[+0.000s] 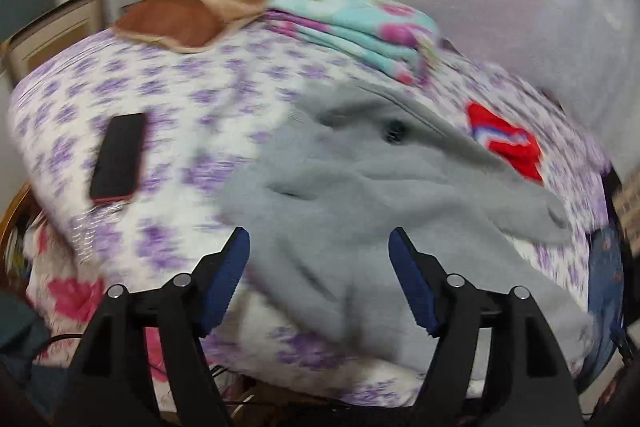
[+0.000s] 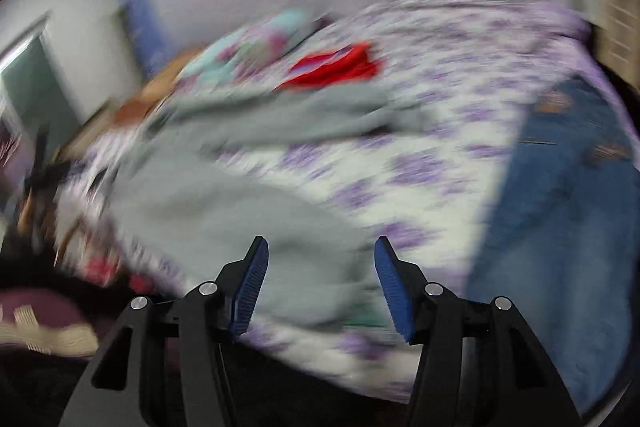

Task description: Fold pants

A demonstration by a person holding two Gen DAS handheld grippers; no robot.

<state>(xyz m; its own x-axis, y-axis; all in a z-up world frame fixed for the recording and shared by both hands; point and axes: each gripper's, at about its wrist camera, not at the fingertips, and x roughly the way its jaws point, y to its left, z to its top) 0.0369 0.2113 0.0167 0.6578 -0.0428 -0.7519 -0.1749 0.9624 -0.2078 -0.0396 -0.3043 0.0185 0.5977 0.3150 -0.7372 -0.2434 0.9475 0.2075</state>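
Note:
Grey pants (image 1: 372, 195) lie crumpled on a bed with a white and purple flowered sheet (image 1: 168, 95). In the left wrist view my left gripper (image 1: 319, 239) is open and empty, just above the near part of the pants. In the right wrist view, which is blurred, the grey pants (image 2: 224, 203) spread from the left to the near middle, and my right gripper (image 2: 320, 247) is open and empty over their near edge.
A black phone (image 1: 118, 155) lies on the sheet (image 2: 440, 155) at the left. A brown pillow (image 1: 192, 15) and a folded teal and pink blanket (image 1: 356, 23) sit at the back. A red cloth (image 1: 506, 143) lies right of the pants. Blue jeans (image 2: 560, 219) lie at the right.

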